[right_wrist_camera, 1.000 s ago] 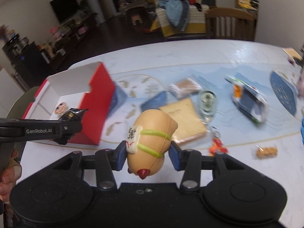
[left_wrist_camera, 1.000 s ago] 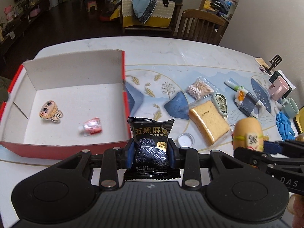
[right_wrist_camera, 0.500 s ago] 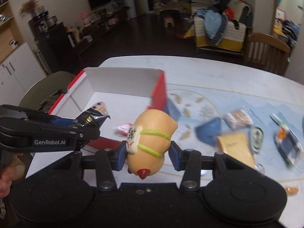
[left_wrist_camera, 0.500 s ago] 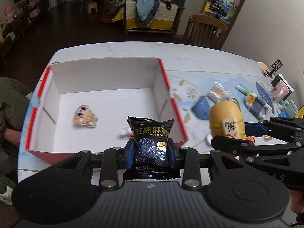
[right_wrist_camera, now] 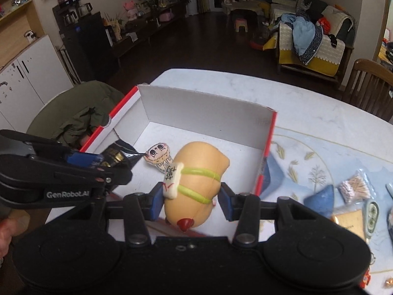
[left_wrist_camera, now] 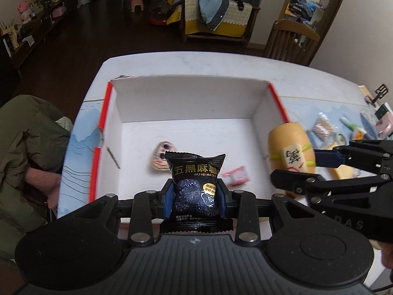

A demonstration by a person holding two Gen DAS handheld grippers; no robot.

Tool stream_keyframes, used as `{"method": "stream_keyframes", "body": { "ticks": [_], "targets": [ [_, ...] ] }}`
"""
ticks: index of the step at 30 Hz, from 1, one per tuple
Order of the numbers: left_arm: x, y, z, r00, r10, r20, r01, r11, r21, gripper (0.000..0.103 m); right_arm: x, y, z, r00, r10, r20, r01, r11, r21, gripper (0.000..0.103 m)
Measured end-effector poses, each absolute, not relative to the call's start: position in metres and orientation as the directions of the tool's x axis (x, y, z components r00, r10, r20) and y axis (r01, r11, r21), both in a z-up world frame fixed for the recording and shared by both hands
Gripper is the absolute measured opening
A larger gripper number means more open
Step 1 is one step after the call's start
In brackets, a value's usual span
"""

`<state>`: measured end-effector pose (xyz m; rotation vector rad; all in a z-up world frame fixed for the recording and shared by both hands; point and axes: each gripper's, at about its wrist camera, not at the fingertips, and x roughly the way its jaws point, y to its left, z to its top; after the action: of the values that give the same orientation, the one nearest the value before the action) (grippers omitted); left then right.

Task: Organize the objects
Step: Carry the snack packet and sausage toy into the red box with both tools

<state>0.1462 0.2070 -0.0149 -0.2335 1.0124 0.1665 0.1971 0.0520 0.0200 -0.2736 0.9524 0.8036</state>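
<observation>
A red-and-white cardboard box (left_wrist_camera: pixel 186 103) (right_wrist_camera: pixel 203 113) stands open on the table. My left gripper (left_wrist_camera: pixel 195 198) is shut on a black snack packet (left_wrist_camera: pixel 195 186), held over the box's near wall. Over the box's right half, my right gripper (right_wrist_camera: pixel 190 202) is shut on a tan squishy toy (right_wrist_camera: pixel 194 184) with green bands and a white tile; that toy (left_wrist_camera: pixel 289 150) also shows in the left wrist view. On the box floor lie a cartoon-face sticker (left_wrist_camera: pixel 161 156) (right_wrist_camera: pixel 158 156) and a small pink-and-white packet (left_wrist_camera: pixel 235 175).
To the right of the box the table holds a cotton-swab bag (right_wrist_camera: pixel 355 188), a blue wedge (right_wrist_camera: pixel 320 198), a yellow sponge (right_wrist_camera: pixel 348 222) and other small items. A chair with a green jacket (left_wrist_camera: pixel 27 152) stands at the table's left end. A wooden chair (right_wrist_camera: pixel 371 86) is behind.
Both grippers have carried their loads leftward across the table until they hang over the box. The loose items have slid toward the right edge of both views.
</observation>
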Motion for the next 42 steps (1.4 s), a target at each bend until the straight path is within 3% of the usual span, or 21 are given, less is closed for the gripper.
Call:
{"method": "stream_keyframes", "body": {
  "ticks": [8,20,33,42],
  "targets": [
    [0.178,0.23,-0.036,0.513,0.08,-0.855,-0.243,0.968,-0.055,0.033,0.222,0.078,-0.009,0.321,0.433,-0.842,-0.72,0.69,0.081,0.045],
    [0.254,0.233,-0.064,0.501,0.061,-0.864,-0.182,0.983,-0.037,0.033,0.239,0.103,-0.045,0.308,0.369,-0.877,-0.744,0.668,0.02,0.045],
    [0.289,0.236,-0.107,0.384,-0.024,-0.923,-0.207,0.972,-0.112,0.033,0.249,0.121,-0.067,0.251,0.319,-0.914,-0.722,0.691,0.042,0.045],
    [0.292,0.236,-0.123,0.325,-0.021,-0.946,-0.217,0.971,-0.097,0.033,0.25,0.12,-0.073,0.234,0.293,-0.927,-0.699,0.714,0.05,0.045]
  ]
}}
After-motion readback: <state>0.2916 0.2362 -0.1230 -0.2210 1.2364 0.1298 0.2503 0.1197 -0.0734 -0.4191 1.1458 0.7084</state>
